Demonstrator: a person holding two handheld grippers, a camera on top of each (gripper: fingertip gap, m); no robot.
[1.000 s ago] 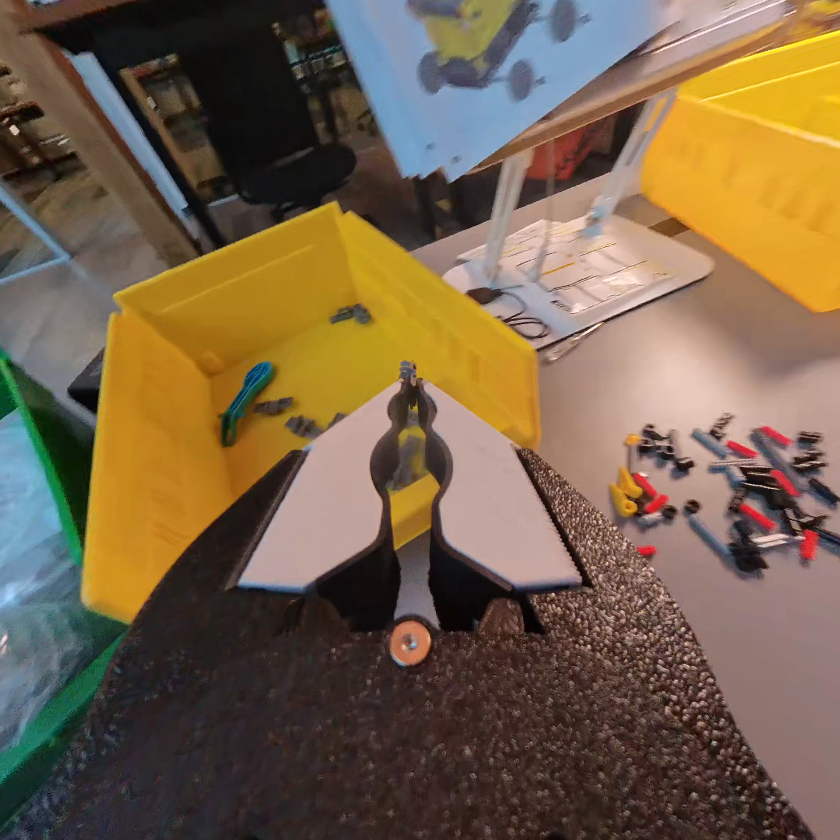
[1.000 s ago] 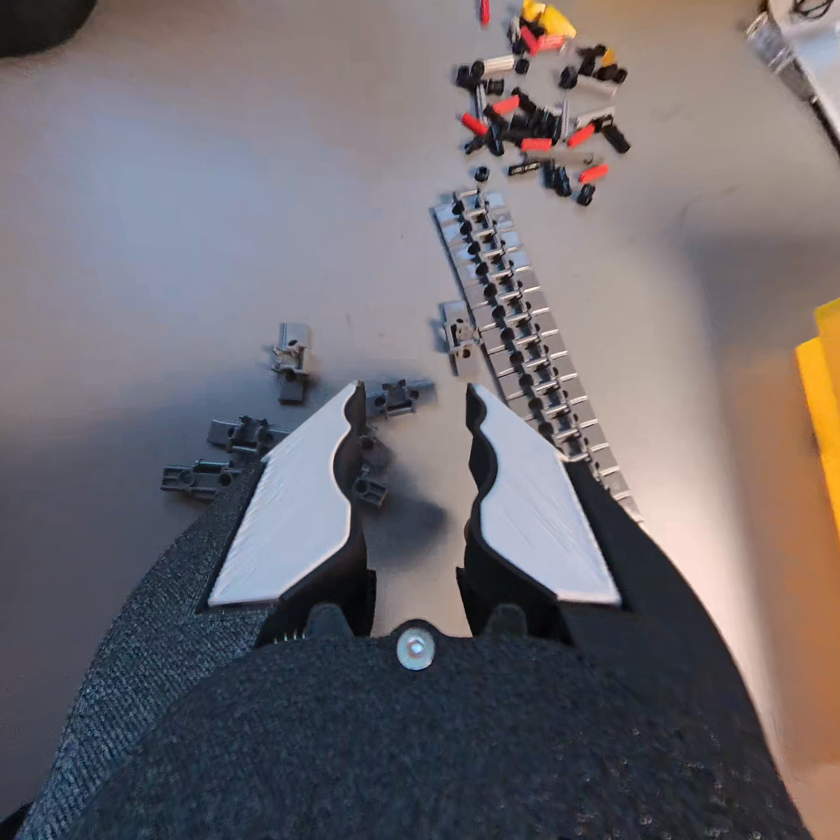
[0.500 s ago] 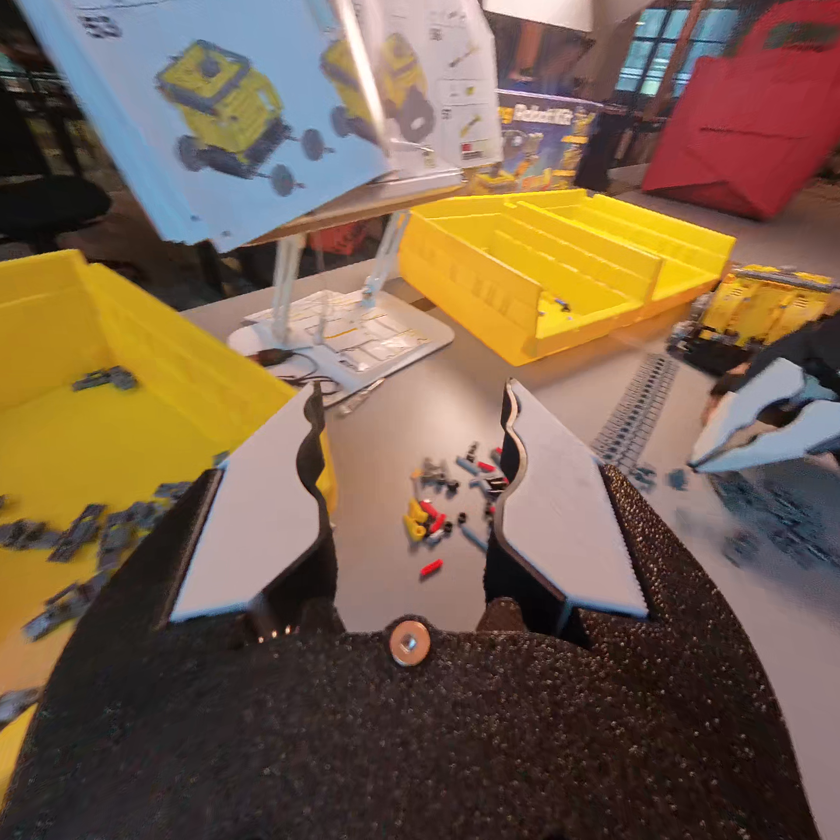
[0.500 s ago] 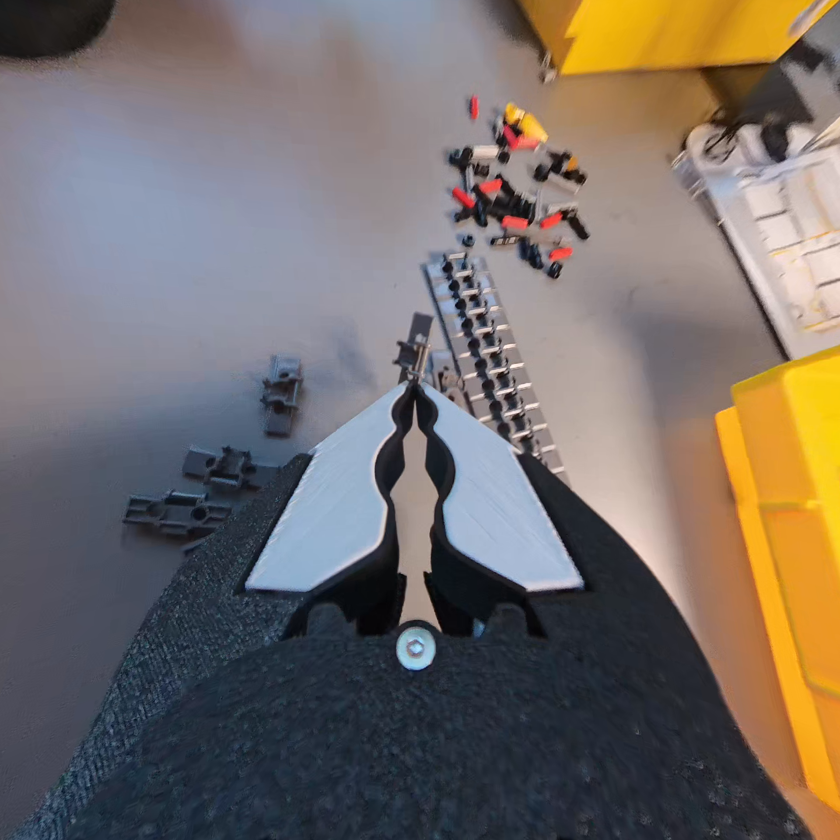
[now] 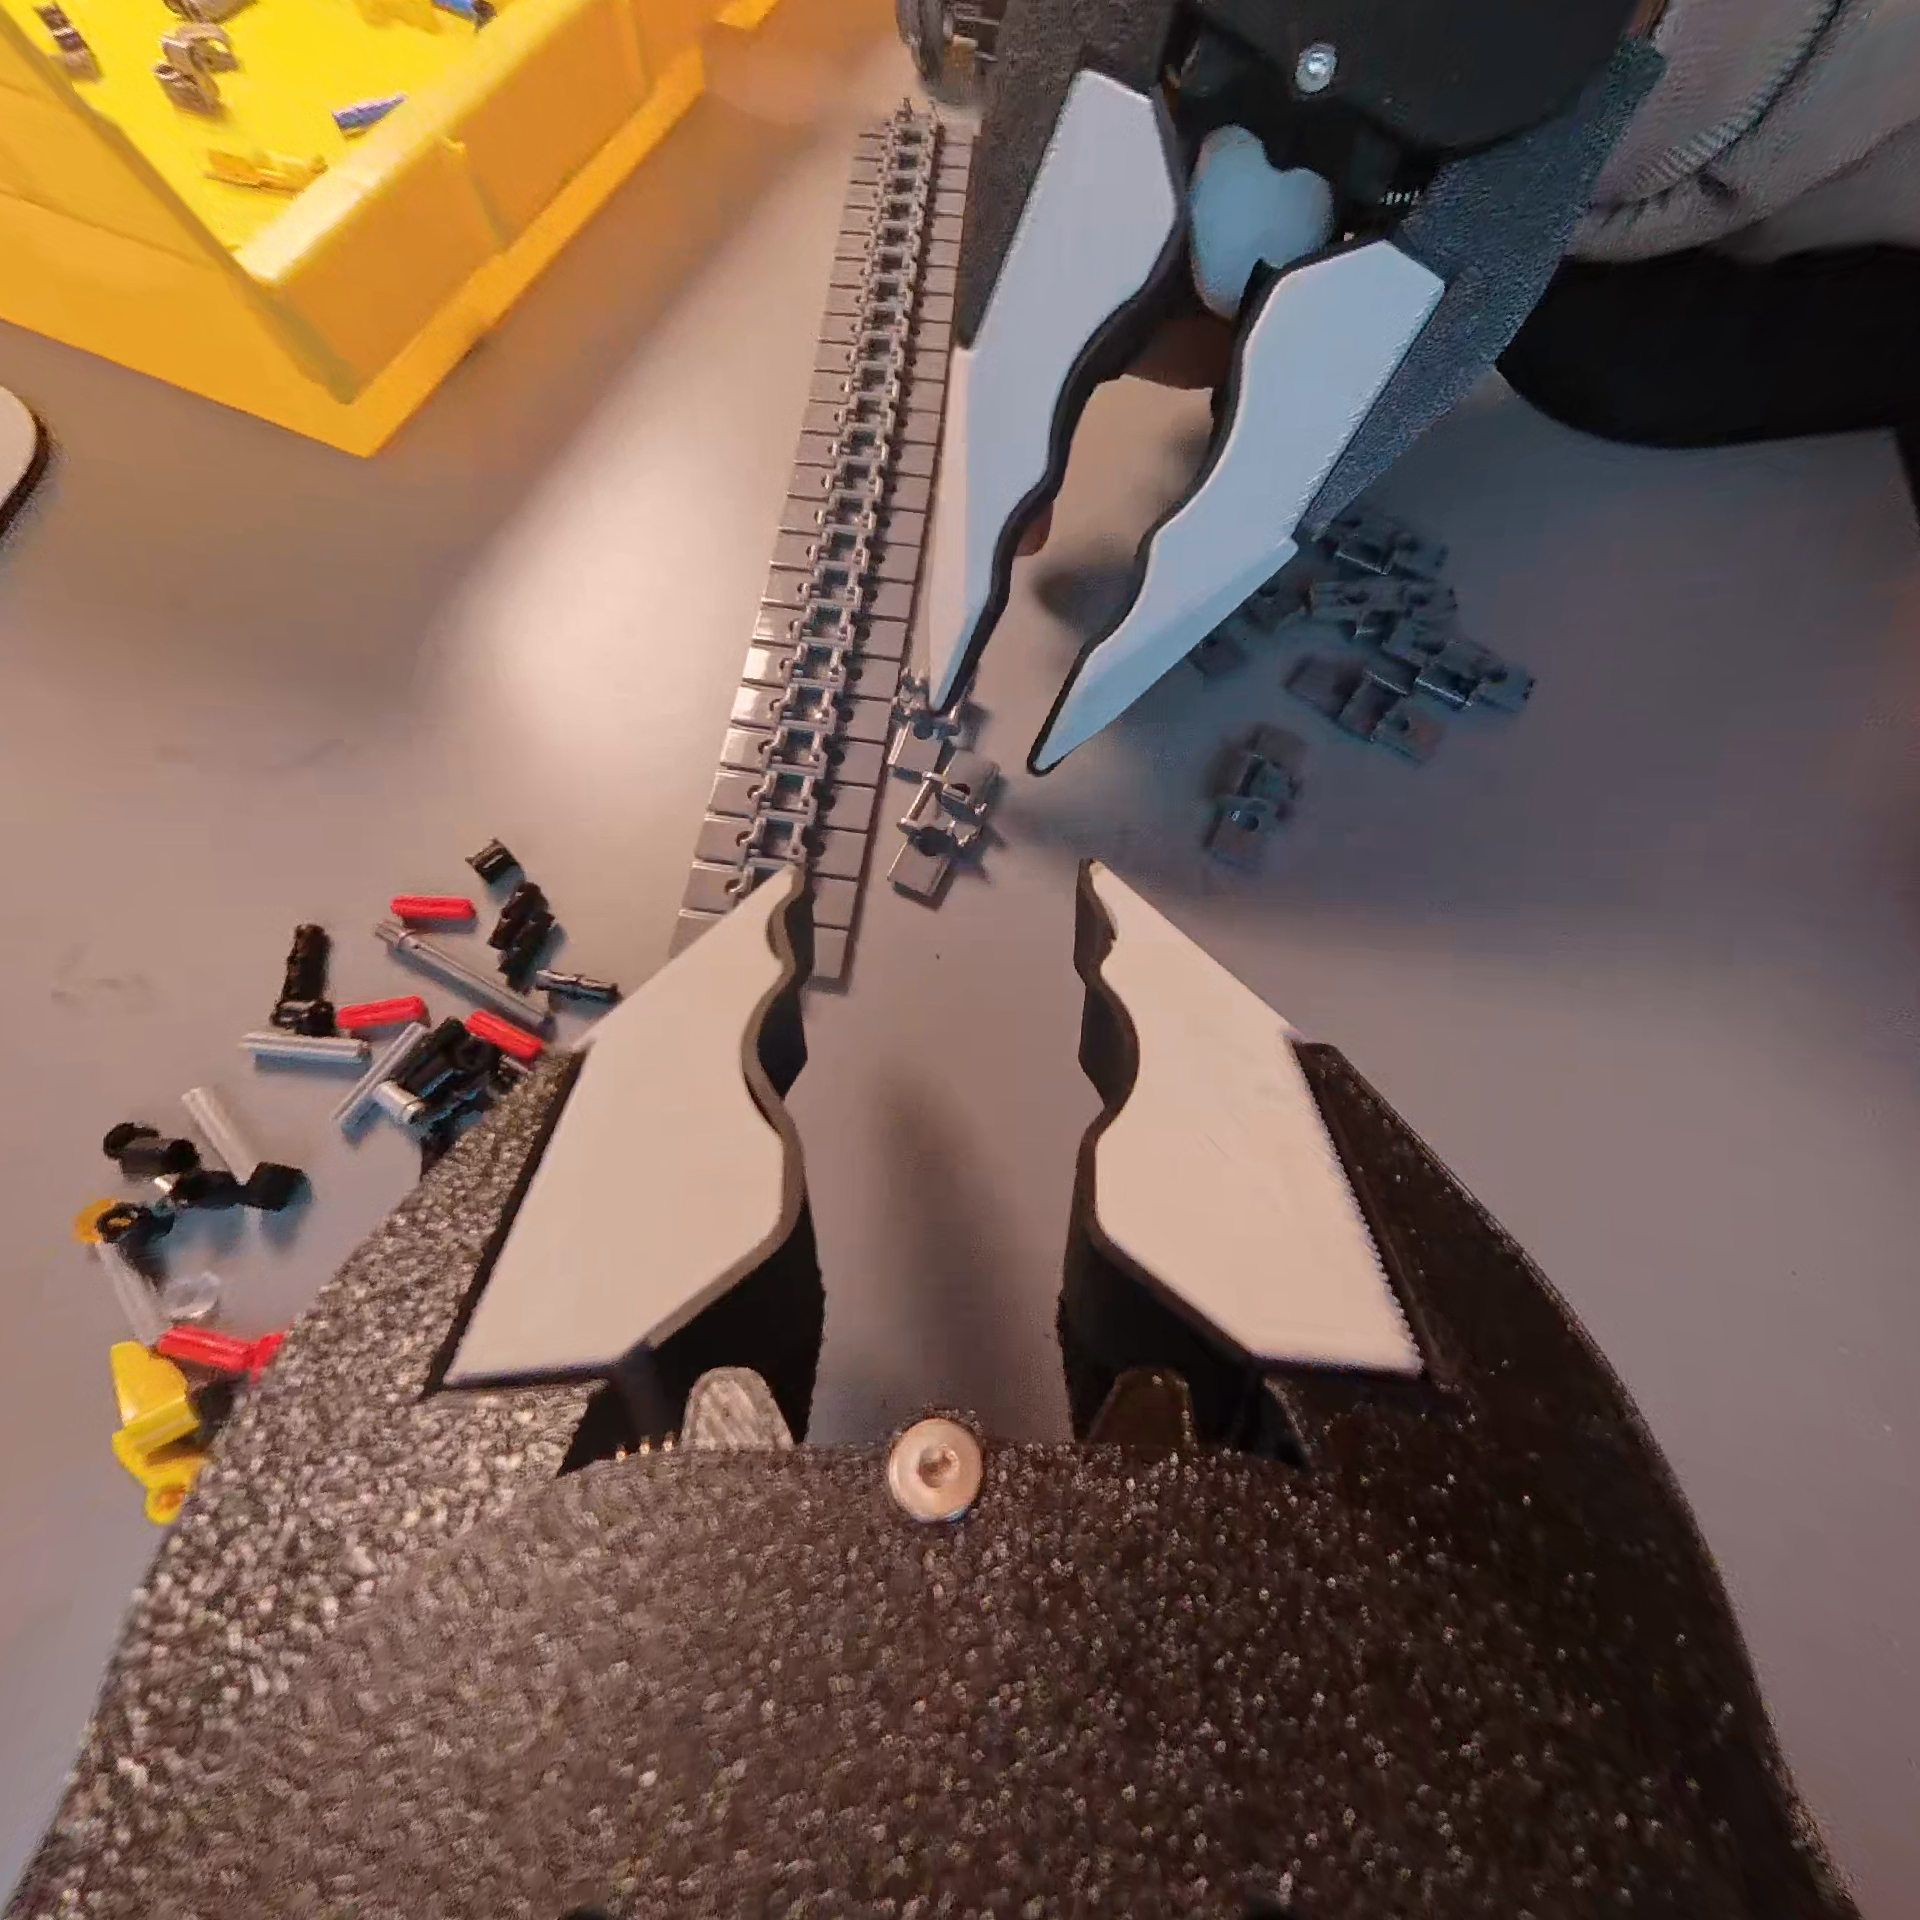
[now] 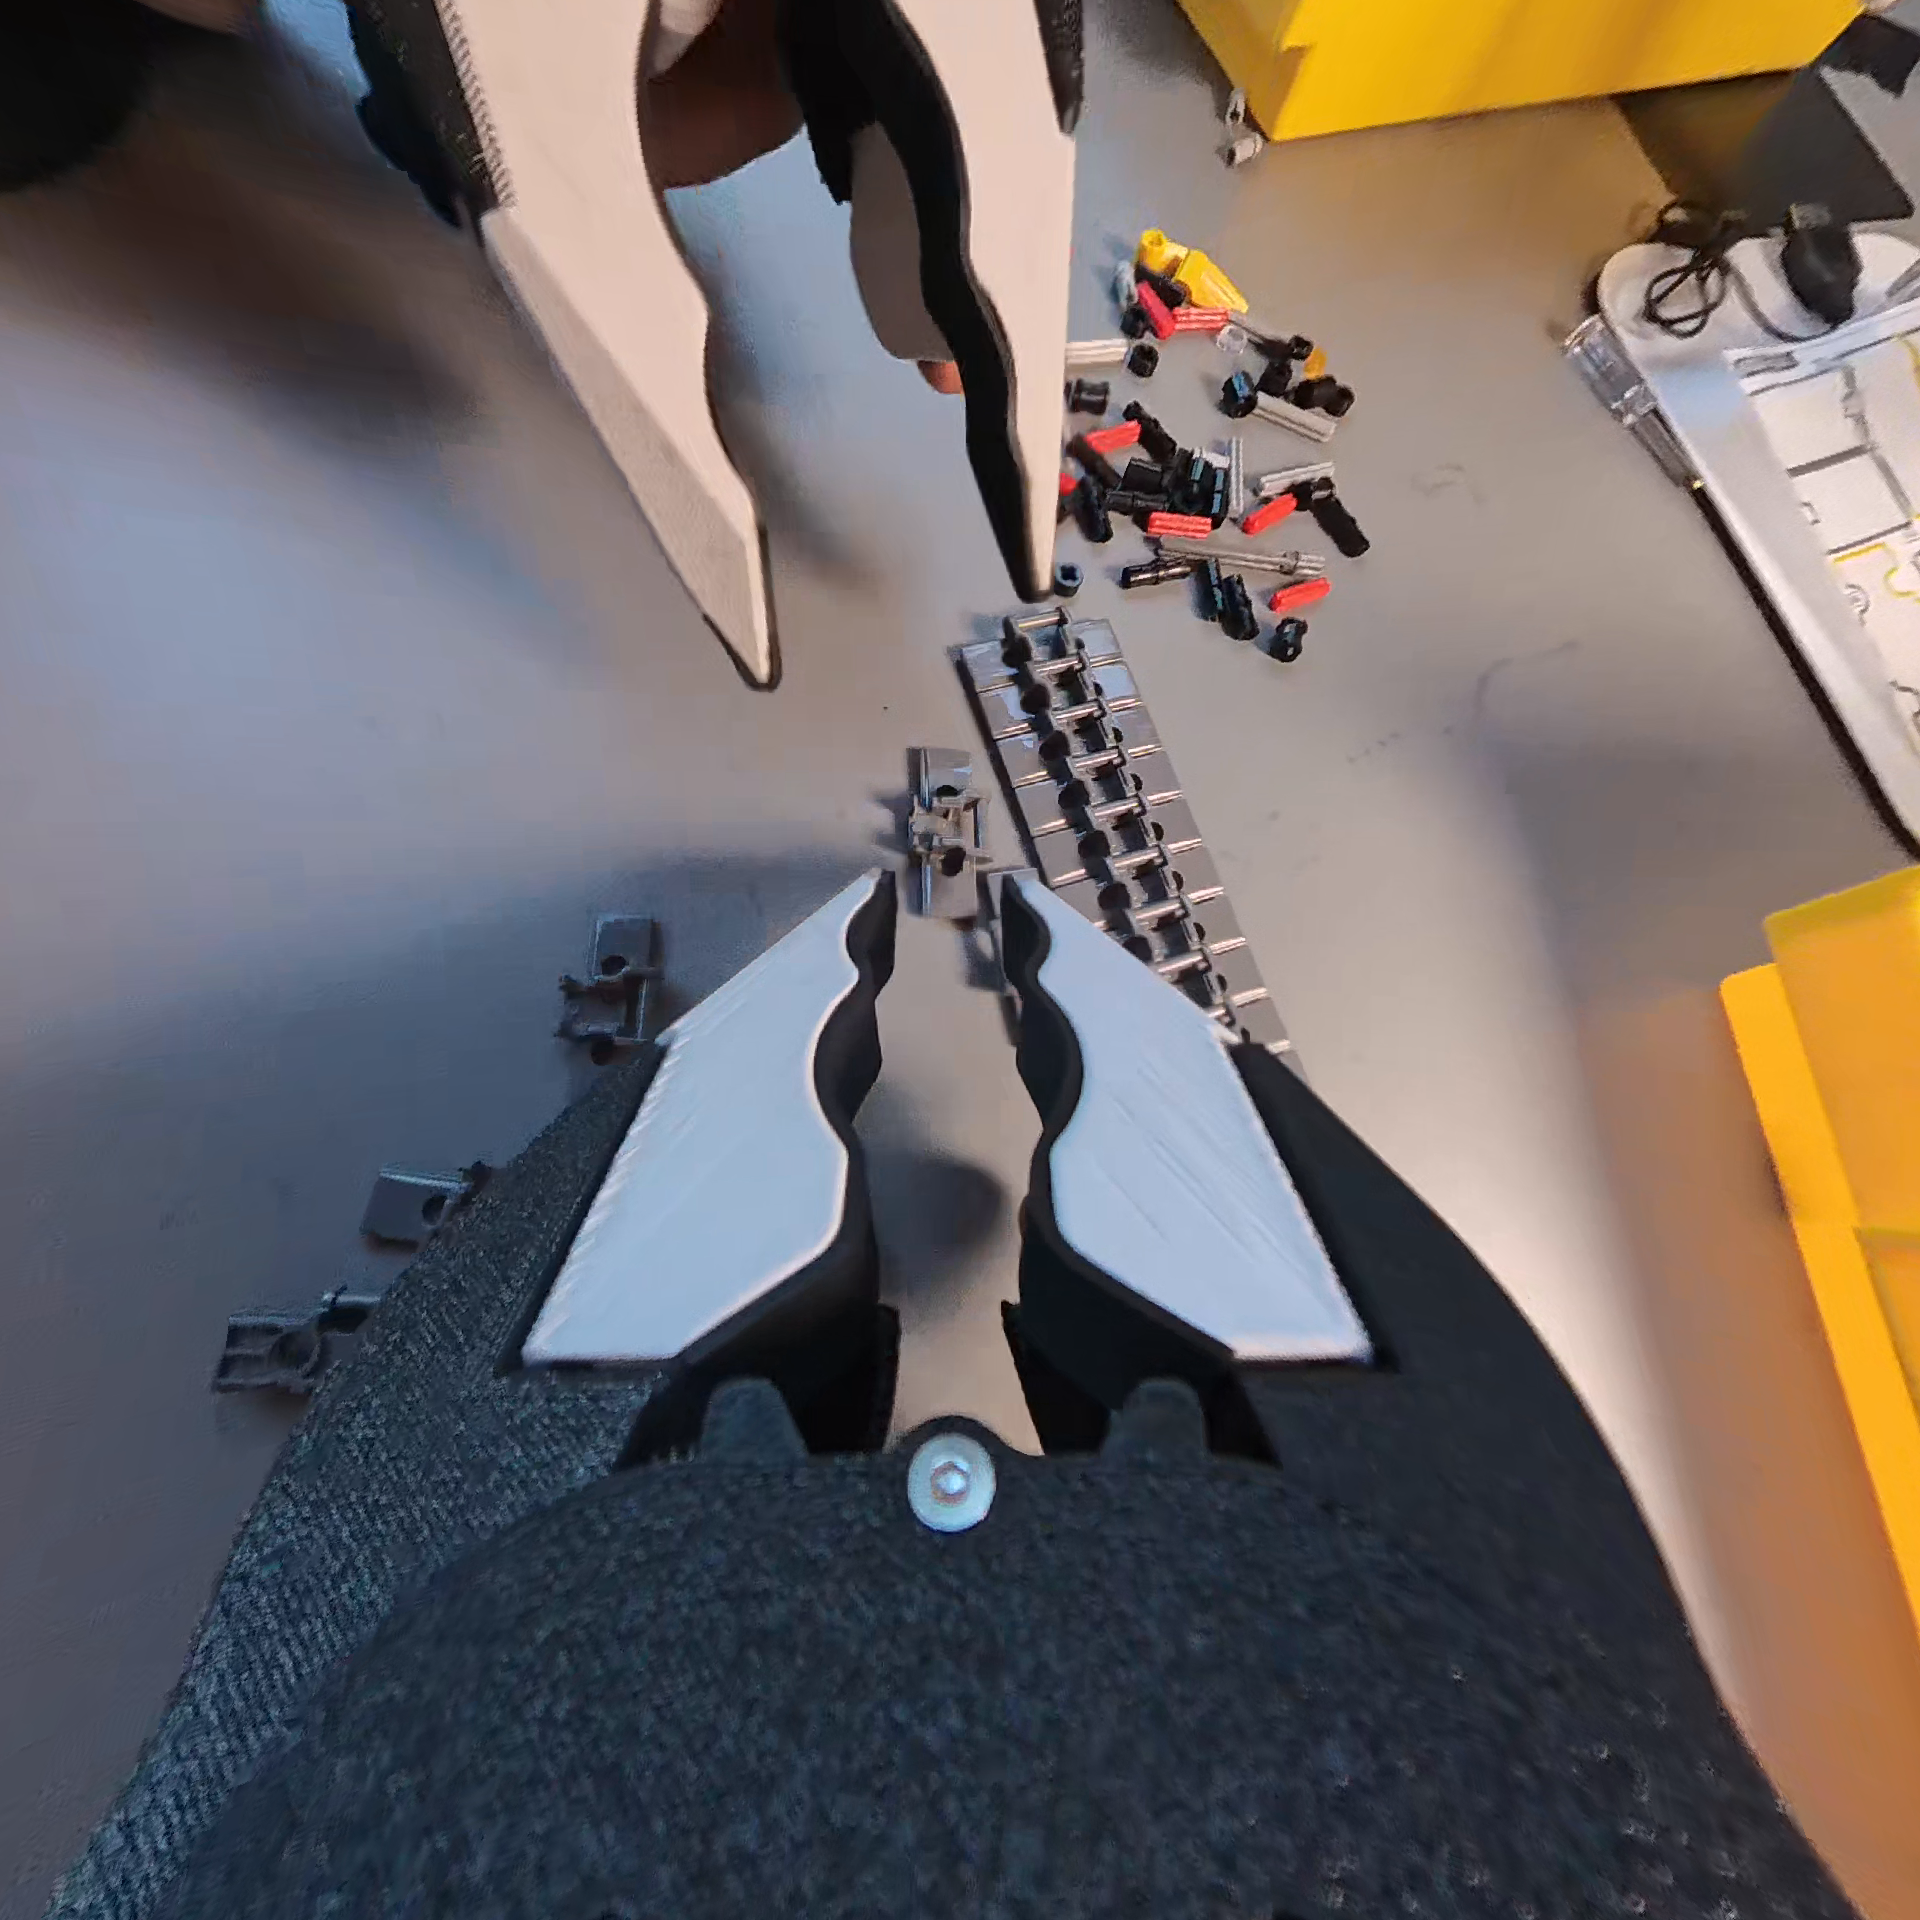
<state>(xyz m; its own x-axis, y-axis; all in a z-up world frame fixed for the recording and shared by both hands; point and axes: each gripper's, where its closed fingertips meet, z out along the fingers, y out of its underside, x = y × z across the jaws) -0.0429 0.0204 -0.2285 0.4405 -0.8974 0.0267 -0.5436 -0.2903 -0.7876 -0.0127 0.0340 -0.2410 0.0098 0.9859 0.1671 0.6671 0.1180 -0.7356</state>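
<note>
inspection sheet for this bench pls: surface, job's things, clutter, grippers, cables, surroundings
Surface: grey table, matte, with parts scattered on it.
Job's things: long grey track strip lying flat; short linked track piece beside it, apart from it; loose grey track links in a cluster.
Clutter: pile of small black, red, grey and yellow pins by the strip's end.
Grippers: left gripper open, empty, above the table; right gripper open, tips flanking the short piece.
Cables: black cable coiled on a white stand base.
Surroundings: yellow bins, one holding small parts; printed sheets on the base.
</note>
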